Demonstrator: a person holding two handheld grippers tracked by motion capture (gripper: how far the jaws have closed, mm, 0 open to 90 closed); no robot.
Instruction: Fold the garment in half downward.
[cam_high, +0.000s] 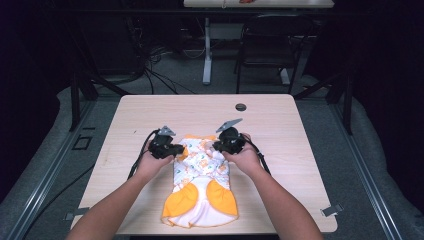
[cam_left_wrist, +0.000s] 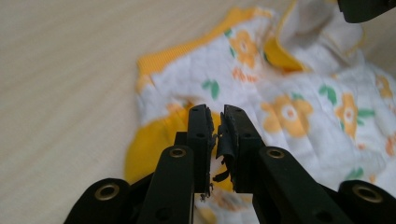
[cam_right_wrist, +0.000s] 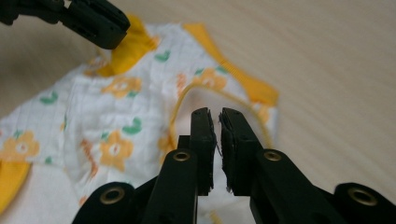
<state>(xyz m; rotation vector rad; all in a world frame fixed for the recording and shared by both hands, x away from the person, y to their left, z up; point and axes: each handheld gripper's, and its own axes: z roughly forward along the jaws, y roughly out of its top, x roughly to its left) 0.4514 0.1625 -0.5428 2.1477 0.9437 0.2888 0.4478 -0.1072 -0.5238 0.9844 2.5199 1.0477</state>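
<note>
A white, orange-flowered baby garment (cam_high: 202, 185) lies near the front edge of the pale wooden surface (cam_high: 280, 125), bare wood all around it. Left claw (cam_high: 172, 148) and right claw (cam_high: 218, 145), jaws together, hover over its far end. A black chair (cam_high: 267, 42) stands beyond.

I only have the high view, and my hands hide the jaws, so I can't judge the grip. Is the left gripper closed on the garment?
Observer: In the left gripper view, the left gripper has its jaws almost together, with a thin slit between them. I cannot tell whether the flowered garment is pinched.
Operator: And the right one?
Observer: In its own view, the right gripper also has its jaws nearly shut, and it is poised over the garment's yellow-piped opening.
</note>
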